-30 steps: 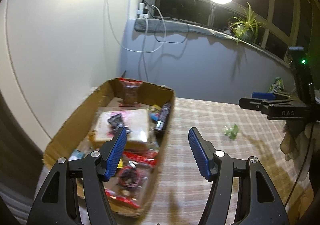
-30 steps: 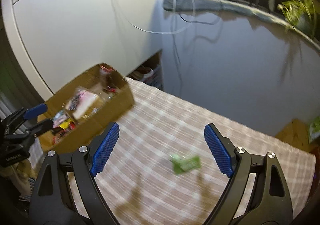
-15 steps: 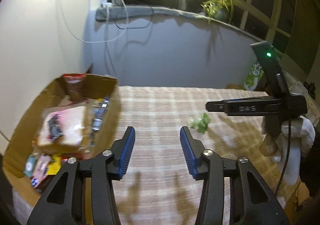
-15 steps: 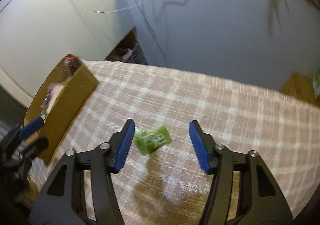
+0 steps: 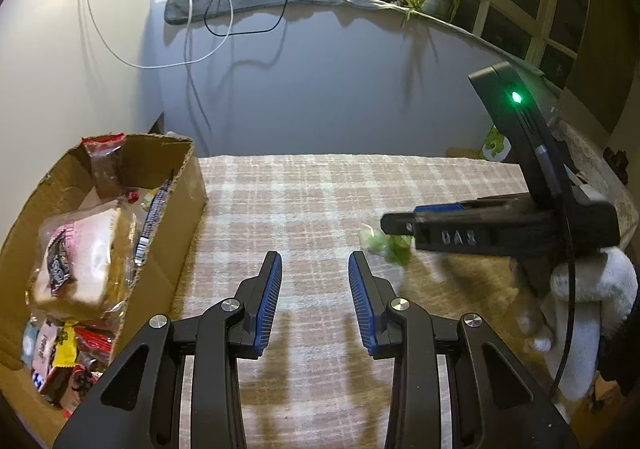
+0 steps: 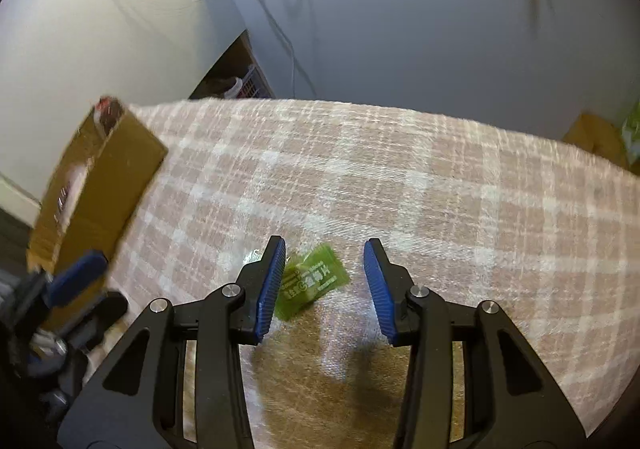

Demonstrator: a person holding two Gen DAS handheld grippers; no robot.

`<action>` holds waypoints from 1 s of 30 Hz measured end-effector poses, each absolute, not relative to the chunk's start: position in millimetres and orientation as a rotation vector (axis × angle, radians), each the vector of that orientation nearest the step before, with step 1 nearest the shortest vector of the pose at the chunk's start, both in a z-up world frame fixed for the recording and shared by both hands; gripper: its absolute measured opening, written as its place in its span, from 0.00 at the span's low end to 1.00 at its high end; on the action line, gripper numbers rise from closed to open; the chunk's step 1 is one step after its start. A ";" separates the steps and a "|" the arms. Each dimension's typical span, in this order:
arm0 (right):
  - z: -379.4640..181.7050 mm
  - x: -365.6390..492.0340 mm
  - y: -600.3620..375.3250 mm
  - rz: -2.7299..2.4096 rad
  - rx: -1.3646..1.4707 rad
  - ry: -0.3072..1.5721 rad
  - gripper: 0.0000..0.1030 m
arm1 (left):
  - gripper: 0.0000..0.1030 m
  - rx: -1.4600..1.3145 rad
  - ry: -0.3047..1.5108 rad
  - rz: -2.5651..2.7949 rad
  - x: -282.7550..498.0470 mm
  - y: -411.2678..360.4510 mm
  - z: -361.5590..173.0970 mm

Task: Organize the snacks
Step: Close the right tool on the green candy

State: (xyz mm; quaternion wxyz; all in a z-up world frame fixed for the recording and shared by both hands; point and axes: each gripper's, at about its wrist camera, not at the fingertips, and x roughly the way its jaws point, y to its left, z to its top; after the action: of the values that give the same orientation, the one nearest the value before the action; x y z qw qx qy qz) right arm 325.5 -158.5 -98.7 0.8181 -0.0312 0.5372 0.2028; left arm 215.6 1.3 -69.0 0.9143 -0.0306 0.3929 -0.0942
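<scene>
- Checked cloth covers the tabletop (image 5: 320,201), with a grey wall behind it and a plant on the window ledge at the upper right of the left wrist view.
- At the left edge of that view sits my cardboard box (image 5: 188,217), already crowded with wrapped snacks (image 5: 76,265).
- One green snack packet (image 6: 310,281) lies flat on the cloth at the lower centre of the right wrist view, well apart from the box.
- My right gripper (image 6: 324,281) is spread, nothing pinched; the packet lies just inside its left finger, off-centre in the gap.
- My left gripper (image 5: 314,303) is spread too, holding nothing, over bare cloth beside the box.
- I judge the step to be picking up this last loose packet.
- Next I should lower, shift slightly left to centre it, then squeeze; being thin and flat, it may slide away.
</scene>
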 end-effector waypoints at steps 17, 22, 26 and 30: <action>-100.6 293.2 -154.1 0.518 -0.226 1.058 0.40 | 0.30 -0.085 0.869 -0.268 243.7 -24.2 -89.4; -104.6 294.6 -145.9 0.518 -0.284 1.033 0.34 | 0.30 -0.078 0.874 -0.254 248.1 -20.4 -92.8; -104.0 300.1 -153.0 0.511 -0.305 1.033 0.28 | 0.30 -0.082 0.879 -0.270 253.1 -22.6 -95.1; -102.1 304.9 -162.6 0.529 -0.271 1.045 0.27 | 0.30 -0.068 0.886 -0.302 259.4 -35.5 -100.1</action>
State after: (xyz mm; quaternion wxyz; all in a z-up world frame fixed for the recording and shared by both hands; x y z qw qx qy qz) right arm 304.9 -162.6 -102.1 0.8248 -0.1274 0.4915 0.2487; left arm 259.4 -35.5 -100.1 0.8918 -0.0330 0.4271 -0.1453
